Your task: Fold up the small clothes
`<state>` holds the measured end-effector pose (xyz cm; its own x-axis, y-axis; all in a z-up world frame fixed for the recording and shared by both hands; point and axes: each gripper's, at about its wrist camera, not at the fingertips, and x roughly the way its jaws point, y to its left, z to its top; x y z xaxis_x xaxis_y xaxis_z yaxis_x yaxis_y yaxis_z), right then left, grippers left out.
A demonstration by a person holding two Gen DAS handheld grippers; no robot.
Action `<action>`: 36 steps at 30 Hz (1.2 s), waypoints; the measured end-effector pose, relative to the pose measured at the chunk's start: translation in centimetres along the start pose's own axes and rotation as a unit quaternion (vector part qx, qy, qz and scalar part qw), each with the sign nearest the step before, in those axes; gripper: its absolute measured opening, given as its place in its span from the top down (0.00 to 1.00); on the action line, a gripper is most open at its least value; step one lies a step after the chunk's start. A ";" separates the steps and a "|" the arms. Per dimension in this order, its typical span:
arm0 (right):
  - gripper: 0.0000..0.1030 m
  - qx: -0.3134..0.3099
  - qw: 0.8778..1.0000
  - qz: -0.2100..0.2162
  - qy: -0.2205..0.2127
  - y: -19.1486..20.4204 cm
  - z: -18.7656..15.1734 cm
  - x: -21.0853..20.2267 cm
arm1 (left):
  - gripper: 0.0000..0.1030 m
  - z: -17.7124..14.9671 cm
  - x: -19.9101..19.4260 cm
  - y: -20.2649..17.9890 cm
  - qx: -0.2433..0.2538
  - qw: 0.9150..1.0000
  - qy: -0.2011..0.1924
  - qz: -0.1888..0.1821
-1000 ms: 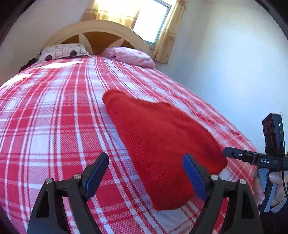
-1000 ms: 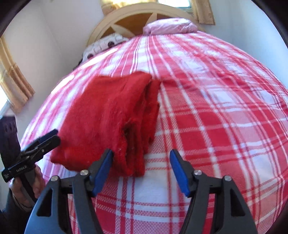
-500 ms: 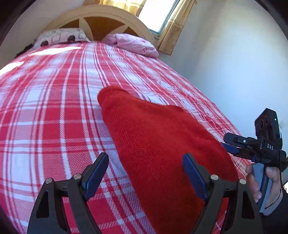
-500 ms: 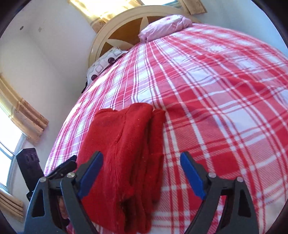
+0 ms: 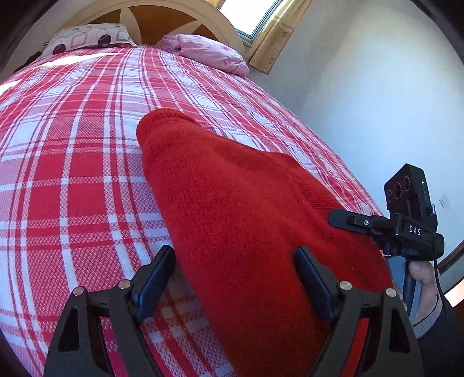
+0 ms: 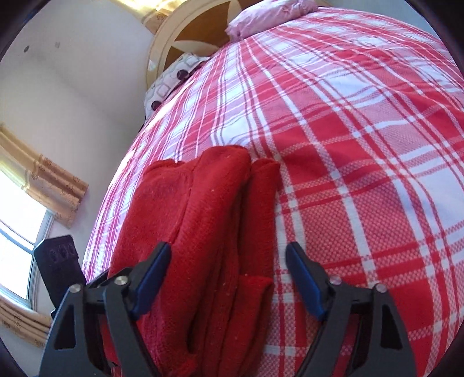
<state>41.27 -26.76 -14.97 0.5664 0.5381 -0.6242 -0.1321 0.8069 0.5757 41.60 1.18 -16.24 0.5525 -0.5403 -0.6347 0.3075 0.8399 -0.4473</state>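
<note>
A red knitted garment point(image 5: 240, 214) lies folded in layers on the red and white checked bed point(image 5: 72, 162). My left gripper point(image 5: 236, 285) is open, its jaws straddling the garment's near left edge. My right gripper point(image 6: 226, 279) is open, straddling the stacked folded edges of the garment point(image 6: 203, 232) at its other end. The right gripper also shows in the left wrist view point(image 5: 348, 221) at the garment's right corner. The left gripper's camera block point(image 6: 59, 265) shows at the left of the right wrist view.
Two pillows, a patterned one point(image 5: 87, 39) and a pink one point(image 5: 208, 56), lie at the curved wooden headboard point(image 5: 162, 17). A white wall point(image 5: 377, 101) runs close along the bed's right side. Curtained windows point(image 6: 37, 185) stand behind.
Both grippers have moved in low over the garment, one at each end, so it now lies between their open jaws. The garment has not moved.
</note>
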 end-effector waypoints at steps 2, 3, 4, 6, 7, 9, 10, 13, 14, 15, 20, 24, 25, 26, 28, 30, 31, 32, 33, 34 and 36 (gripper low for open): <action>0.23 0.001 1.000 0.005 0.010 -0.1 0.3 0.4 | 0.18 0.0 0.0 0.1 -0.002 1.000 0.000 -0.004; 0.23 0.002 1.000 0.012 0.016 -0.3 0.4 0.6 | 0.18 0.0 0.0 0.2 -0.003 1.000 0.000 -0.007; 0.24 0.004 1.000 0.016 0.017 -0.5 0.6 0.8 | 0.18 0.0 -0.1 0.2 -0.005 1.000 0.000 -0.010; 0.26 0.003 1.000 0.020 0.017 -0.6 0.7 1.0 | 0.18 0.0 -0.1 0.3 -0.007 1.000 -0.001 -0.013; 0.27 -0.002 1.000 0.022 0.018 -0.6 0.6 1.0 | 0.18 -0.1 -0.1 0.2 -0.006 1.000 -0.001 -0.012; 0.32 -0.012 1.000 0.021 0.018 -0.4 0.4 1.3 | 0.18 -0.1 0.0 0.1 -0.004 1.000 -0.001 -0.011; 0.34 -0.013 0.999 0.024 0.018 -0.4 0.3 1.4 | 0.18 -0.1 0.0 0.1 -0.003 1.000 -0.001 -0.010; 0.45 -0.009 0.999 0.039 0.017 -0.9 0.1 1.5 | 0.18 -0.1 0.1 0.0 0.003 1.000 -0.002 -0.007; 0.49 -0.008 0.999 0.045 0.016 -1.0 -0.1 1.5 | 0.18 -0.2 0.1 -0.2 0.006 1.000 -0.002 -0.008; 0.51 -0.008 0.999 0.047 0.016 -1.1 -0.2 1.5 | 0.18 -0.1 0.3 -0.2 0.008 1.000 -0.001 -0.009; 0.59 -0.003 0.999 0.044 0.018 -1.1 -0.1 1.8 | 0.30 -0.1 0.2 -0.6 0.019 1.000 -0.004 -0.006; 0.64 0.000 0.999 0.037 0.009 -0.7 -0.3 1.6 | 0.45 -0.3 -0.2 -0.7 0.021 1.000 -0.014 -0.003; 0.65 0.000 0.999 0.037 0.008 -0.6 -0.3 1.6 | 0.49 -0.3 -0.3 -0.9 0.023 1.000 -0.015 -0.001; 0.65 0.002 0.999 0.037 0.006 -0.6 -0.3 1.6 | 0.52 -0.3 -0.4 -1.1 0.028 0.999 -0.016 0.005; 0.66 0.002 0.999 0.035 0.003 -0.5 -0.3 1.5 | 0.57 -0.4 -0.6 -1.6 0.036 0.999 -0.019 0.020; 0.68 0.000 1.000 0.029 -0.002 -0.3 -0.4 1.3 | 0.60 -0.5 -1.1 -2.2 0.039 0.998 -0.022 0.033; 0.69 -0.003 1.000 0.026 -0.005 0.0 -0.4 1.1 | 0.61 -0.6 -1.4 -2.4 0.034 0.999 -0.023 0.035; 0.69 -0.008 1.000 0.022 -0.010 0.3 -0.5 0.9 | 0.62 -0.6 -1.8 -2.6 0.030 0.999 -0.024 0.037; 0.69 -0.012 1.000 0.018 -0.015 0.7 -0.6 0.6 | 0.62 -0.6 -2.1 -2.8 0.030 0.998 -0.025 0.039; 0.70 -0.012 1.000 0.018 -0.018 0.9 -0.7 0.4 | 0.63 -0.6 -2.6 -3.1 0.034 0.998 -0.027 0.041; 0.70 -0.010 0.999 0.022 -0.022 1.4 -0.9 0.0 | 0.63 -0.6 -3.7 -3.5 0.040 0.998 -0.032 0.044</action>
<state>40.34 -25.41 -14.64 0.5954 0.5627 -0.5735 -0.1744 0.7873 0.5915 37.98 0.20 -12.72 0.6271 -0.4618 -0.6273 0.3150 0.8869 -0.3380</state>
